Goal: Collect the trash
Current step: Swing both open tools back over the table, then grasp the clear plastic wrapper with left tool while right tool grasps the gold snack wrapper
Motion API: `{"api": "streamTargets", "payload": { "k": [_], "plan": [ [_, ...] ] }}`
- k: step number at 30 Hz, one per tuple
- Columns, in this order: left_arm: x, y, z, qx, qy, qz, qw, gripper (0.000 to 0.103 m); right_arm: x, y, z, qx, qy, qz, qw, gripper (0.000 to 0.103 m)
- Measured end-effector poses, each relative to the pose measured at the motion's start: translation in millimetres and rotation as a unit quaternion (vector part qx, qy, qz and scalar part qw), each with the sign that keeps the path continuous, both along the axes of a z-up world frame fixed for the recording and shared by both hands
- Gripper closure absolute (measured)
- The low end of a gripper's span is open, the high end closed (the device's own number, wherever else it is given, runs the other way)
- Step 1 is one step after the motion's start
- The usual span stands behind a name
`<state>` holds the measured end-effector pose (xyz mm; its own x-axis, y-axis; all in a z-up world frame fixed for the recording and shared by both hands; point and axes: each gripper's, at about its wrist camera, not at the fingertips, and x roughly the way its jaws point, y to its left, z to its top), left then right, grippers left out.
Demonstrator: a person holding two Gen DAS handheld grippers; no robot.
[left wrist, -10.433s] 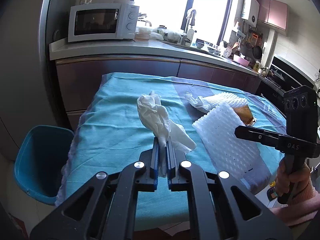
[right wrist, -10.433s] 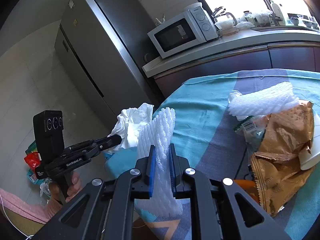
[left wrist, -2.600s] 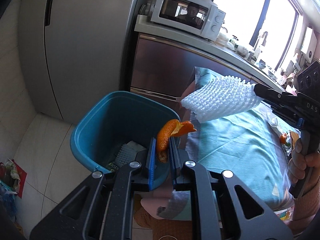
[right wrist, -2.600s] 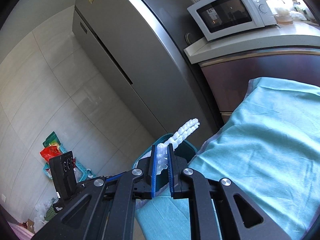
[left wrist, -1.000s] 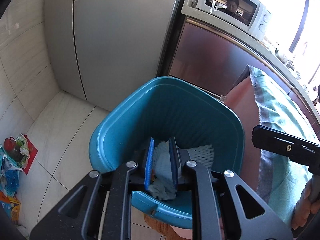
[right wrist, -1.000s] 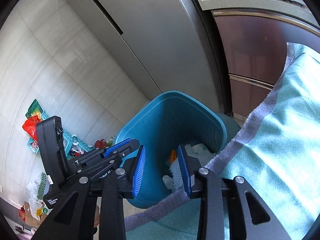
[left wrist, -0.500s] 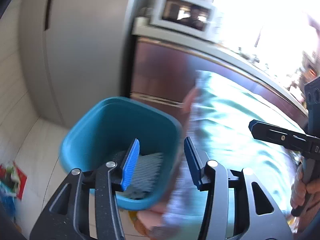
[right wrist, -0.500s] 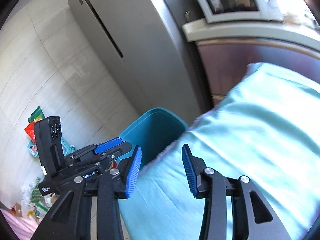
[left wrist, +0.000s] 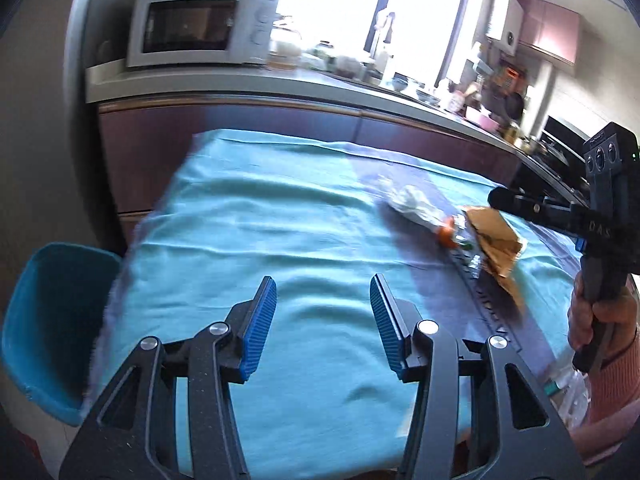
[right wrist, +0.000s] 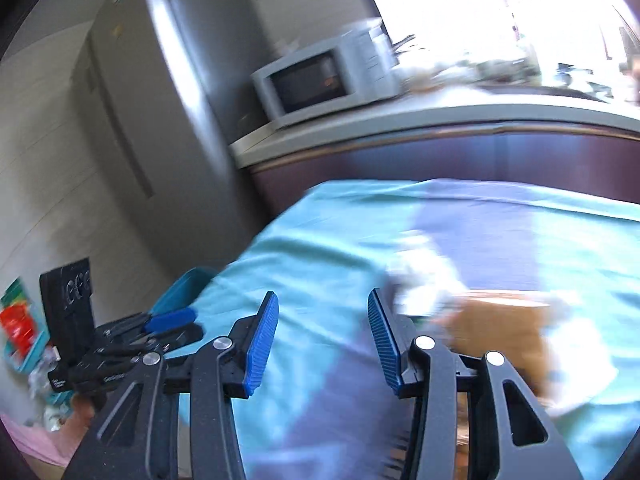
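My left gripper (left wrist: 322, 316) is open and empty above the near part of the teal tablecloth (left wrist: 280, 232). A brown paper bag (left wrist: 494, 240), a white crumpled wrapper (left wrist: 412, 204) and an orange scrap (left wrist: 446, 234) lie on the cloth's right side. The blue trash bin (left wrist: 52, 320) stands on the floor at the table's left end. My right gripper (right wrist: 320, 332) is open and empty over the cloth, with the blurred brown bag (right wrist: 500, 336) and white trash (right wrist: 424, 280) just to its right. The bin's rim (right wrist: 182, 292) shows at the left.
A counter with a microwave (left wrist: 200, 26) runs behind the table. A steel fridge (right wrist: 160, 120) stands at the left. The right gripper's handle and hand (left wrist: 600, 240) hang over the table's right edge. Small litter lies on the floor (right wrist: 16, 328).
Both grippers have swung away from the bin and back over the table, with their jaws opened wider. The foam net and orange peel held earlier are out of the jaws.
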<state>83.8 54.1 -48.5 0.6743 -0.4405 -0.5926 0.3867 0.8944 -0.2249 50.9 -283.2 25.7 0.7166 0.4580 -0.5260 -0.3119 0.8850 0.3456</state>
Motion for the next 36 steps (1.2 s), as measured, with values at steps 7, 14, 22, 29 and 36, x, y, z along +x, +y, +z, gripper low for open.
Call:
{"api": "streamTargets", "payload": {
  "k": [7, 14, 22, 29, 36],
  "plan": [
    [-9.3, -63.6, -4.0, -0.002, 0.009, -0.075, 0.9971, 0.055, 3.1, -66.9, -22.6, -0.010, 0.024, -0.075, 0.997, 0.053],
    [-15.3, -111.9, -10.5, 0.009, 0.020, -0.127, 0.9916, 0.055, 8.0, -69.9, -44.3, -0.013, 0.044, -0.058, 0.997, 0.053],
    [-4.0, -127.3, -16.1, 0.010, 0.045, -0.137, 0.9895, 0.055, 6.6, -55.7, -54.5, -0.022, 0.058, -0.037, 0.997, 0.072],
    [13.2, -140.2, -21.3, 0.007, 0.066, -0.143, 0.9875, 0.056, 3.7, -70.5, -63.0, 0.011, 0.067, -0.039, 0.997, 0.087],
    [32.8, -160.1, -20.1, 0.004, 0.080, -0.153, 0.9849, 0.056, -7.0, -87.1, -57.7, 0.041, 0.051, -0.041, 0.997, 0.091]
  ]
}}
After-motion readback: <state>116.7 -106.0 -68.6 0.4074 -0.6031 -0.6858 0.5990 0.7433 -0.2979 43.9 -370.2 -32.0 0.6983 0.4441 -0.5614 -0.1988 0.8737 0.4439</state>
